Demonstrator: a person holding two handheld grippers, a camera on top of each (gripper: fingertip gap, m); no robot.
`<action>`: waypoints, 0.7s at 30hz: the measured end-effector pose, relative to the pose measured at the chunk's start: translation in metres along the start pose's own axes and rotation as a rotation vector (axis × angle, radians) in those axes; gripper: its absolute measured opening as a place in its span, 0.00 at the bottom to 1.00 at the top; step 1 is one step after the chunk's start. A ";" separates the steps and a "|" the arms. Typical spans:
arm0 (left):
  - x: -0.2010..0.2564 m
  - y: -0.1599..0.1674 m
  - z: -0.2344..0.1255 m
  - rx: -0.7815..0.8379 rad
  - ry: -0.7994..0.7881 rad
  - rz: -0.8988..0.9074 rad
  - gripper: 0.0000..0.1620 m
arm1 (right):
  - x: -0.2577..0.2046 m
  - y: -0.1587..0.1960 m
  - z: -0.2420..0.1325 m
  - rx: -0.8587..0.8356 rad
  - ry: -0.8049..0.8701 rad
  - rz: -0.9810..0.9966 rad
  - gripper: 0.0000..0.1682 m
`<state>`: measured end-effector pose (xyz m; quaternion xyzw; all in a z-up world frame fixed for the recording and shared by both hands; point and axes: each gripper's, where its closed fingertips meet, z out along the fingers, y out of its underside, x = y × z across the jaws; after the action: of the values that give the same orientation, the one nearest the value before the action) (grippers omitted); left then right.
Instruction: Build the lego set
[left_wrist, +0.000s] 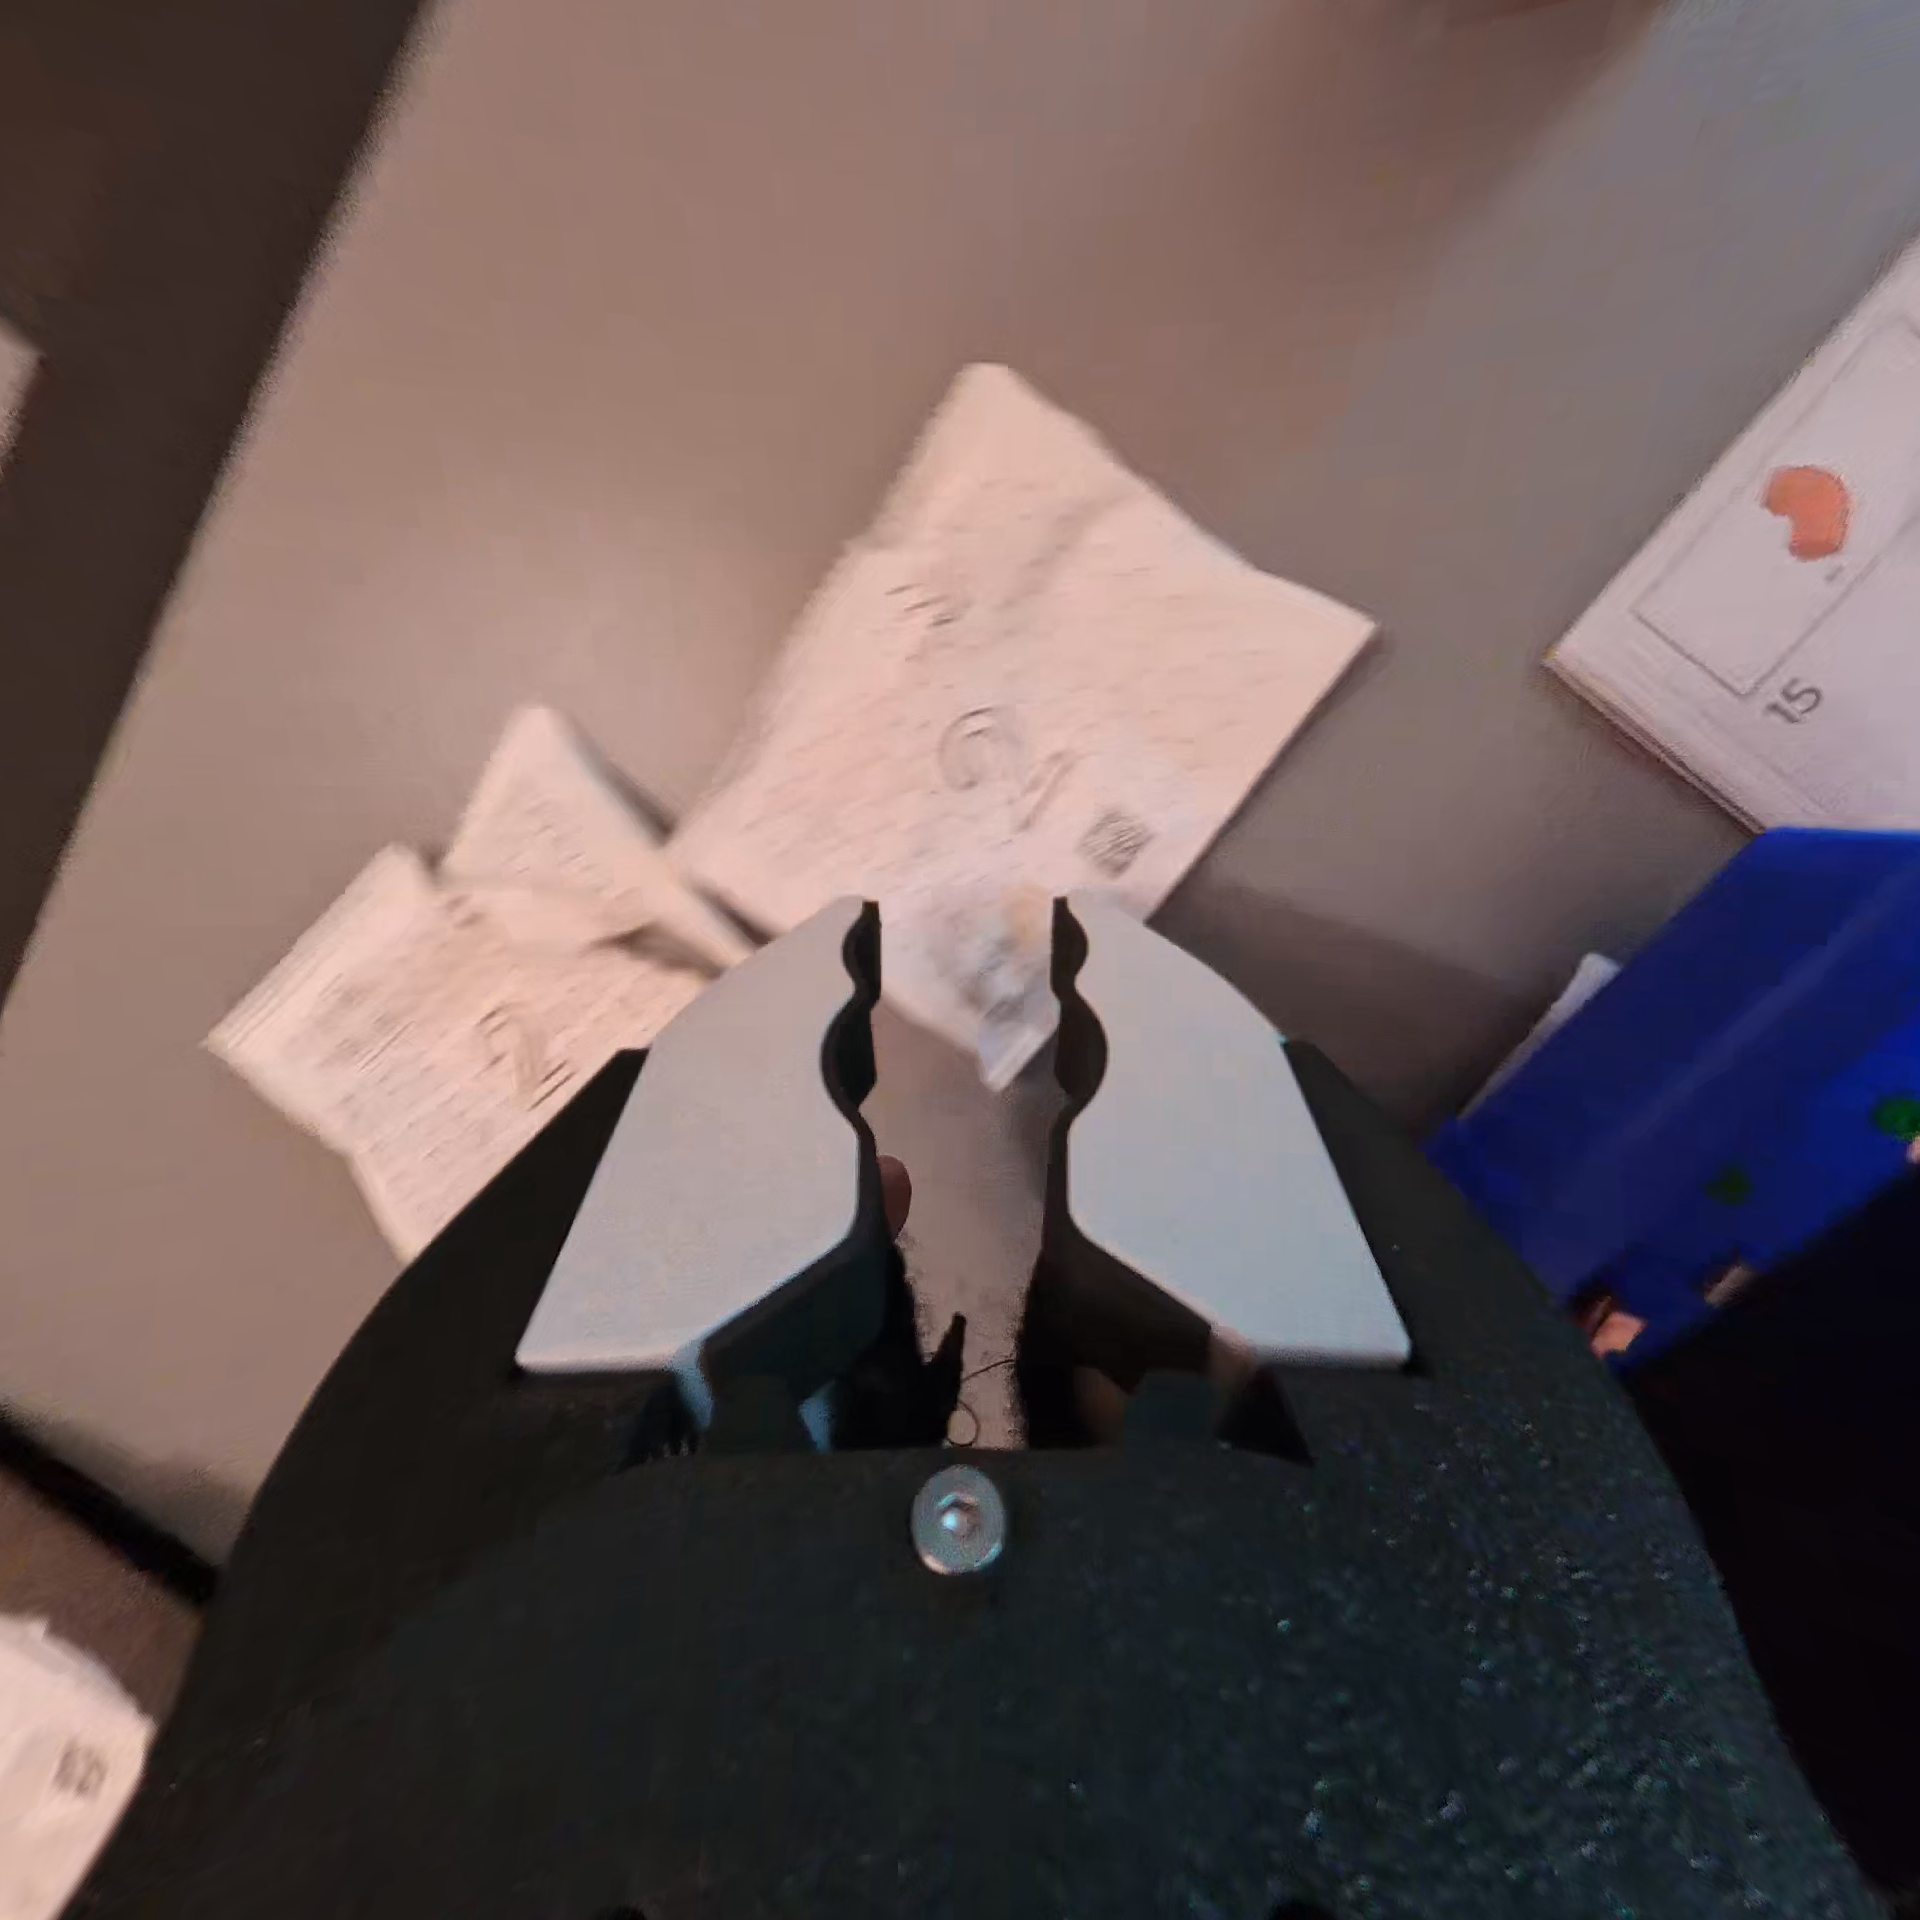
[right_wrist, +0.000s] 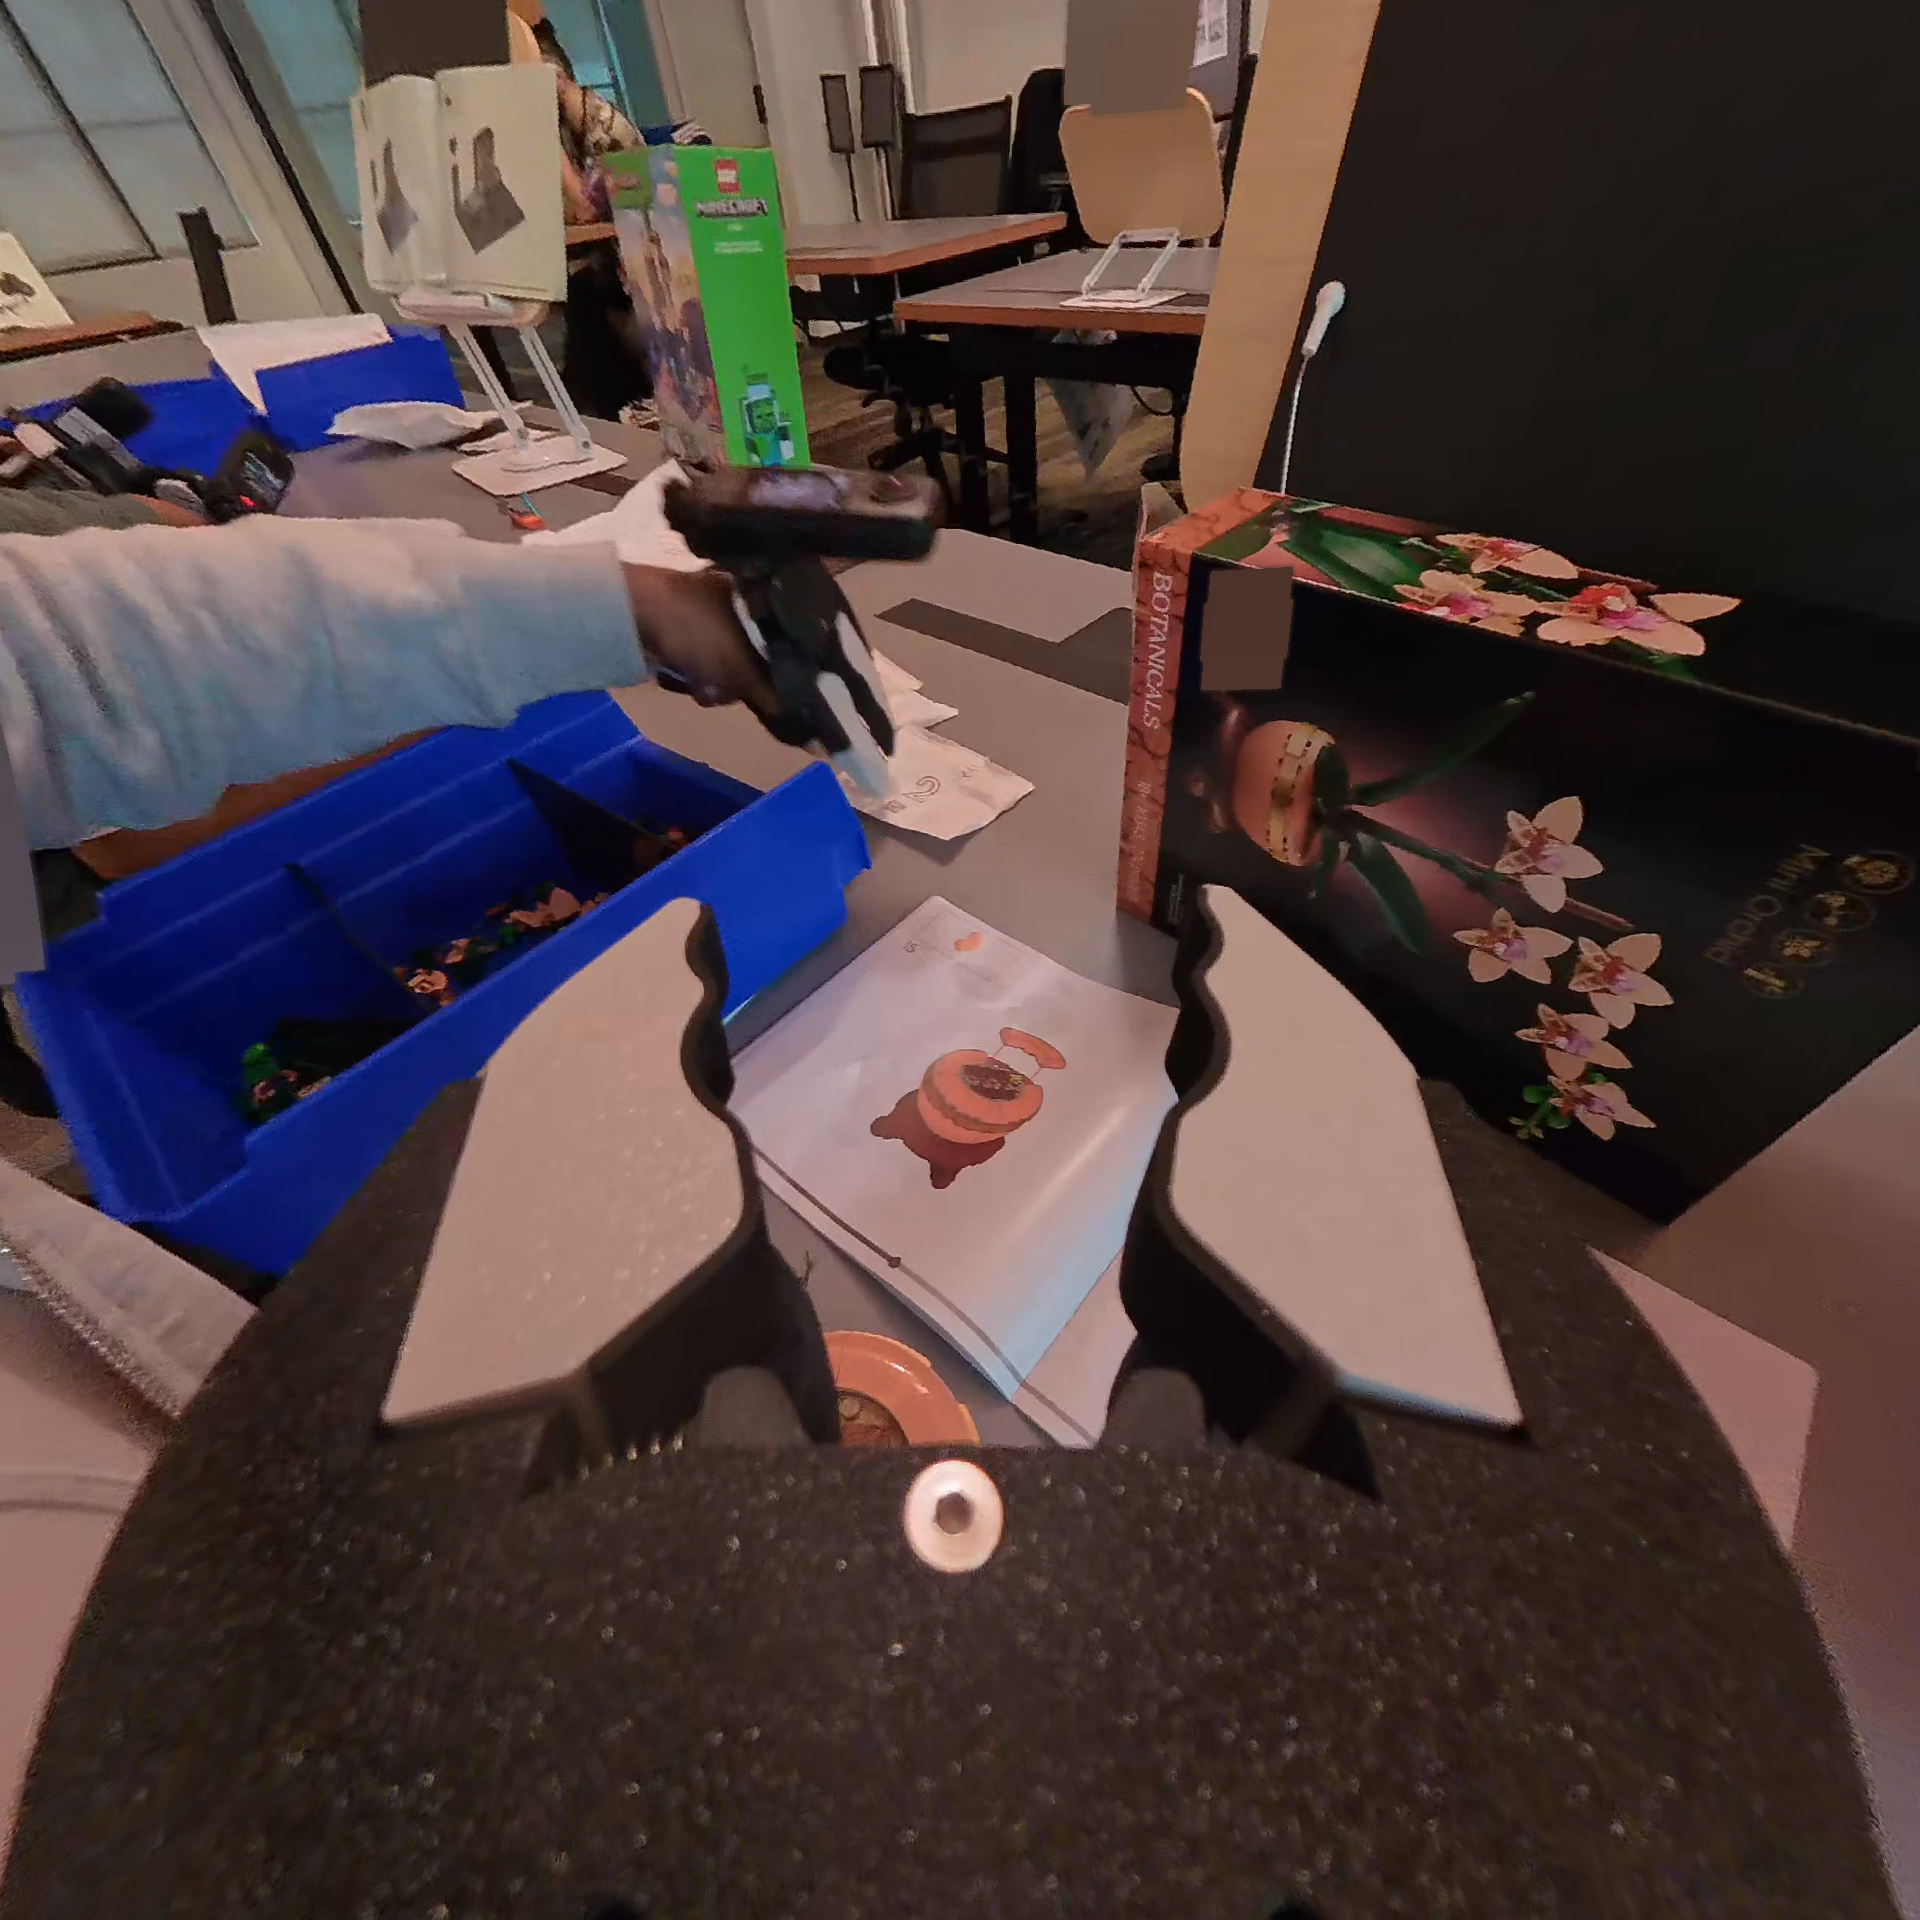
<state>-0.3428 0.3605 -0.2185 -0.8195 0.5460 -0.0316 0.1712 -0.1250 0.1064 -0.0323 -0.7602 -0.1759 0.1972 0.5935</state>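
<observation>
In my left wrist view, the left claw (left_wrist: 966, 914) hangs narrowly parted and empty over white paper bags (left_wrist: 1023, 665) on the grey bench (left_wrist: 582, 416). In my right wrist view, the right claw (right_wrist: 951, 914) gapes wide above the open booklet (right_wrist: 966, 1101), beside the blue bin (right_wrist: 312, 935) of bricks (right_wrist: 509, 925).

We can see print on four things, but we're not copying it out. The white paper bags (left_wrist: 1039, 675) on the counter (left_wrist: 520, 468) carry grey markings and a square code. The instruction booklet (right_wrist: 966, 1091) has a small corner marking. The dark flower box (right_wrist: 1507, 883) has lettering down its orange side and gold print in front. The green box (right_wrist: 727, 301) farther back shows a logo and title.
</observation>
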 end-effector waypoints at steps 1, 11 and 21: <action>0.005 -0.002 0.010 -0.042 -0.009 0.031 0.20 | -0.001 0.000 -0.001 0.000 -0.001 -0.003 0.49; -0.055 -0.039 -0.012 0.112 -0.192 -0.081 0.17 | 0.025 0.008 -0.041 0.016 0.119 -0.034 0.47; -0.049 0.048 0.013 -0.092 -0.055 -0.318 0.04 | 0.032 0.014 -0.061 0.082 0.117 -0.075 0.45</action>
<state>-0.4020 0.3915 -0.2396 -0.9030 0.4057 -0.0107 0.1410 -0.0664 0.0683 -0.0351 -0.7385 -0.1611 0.1374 0.6401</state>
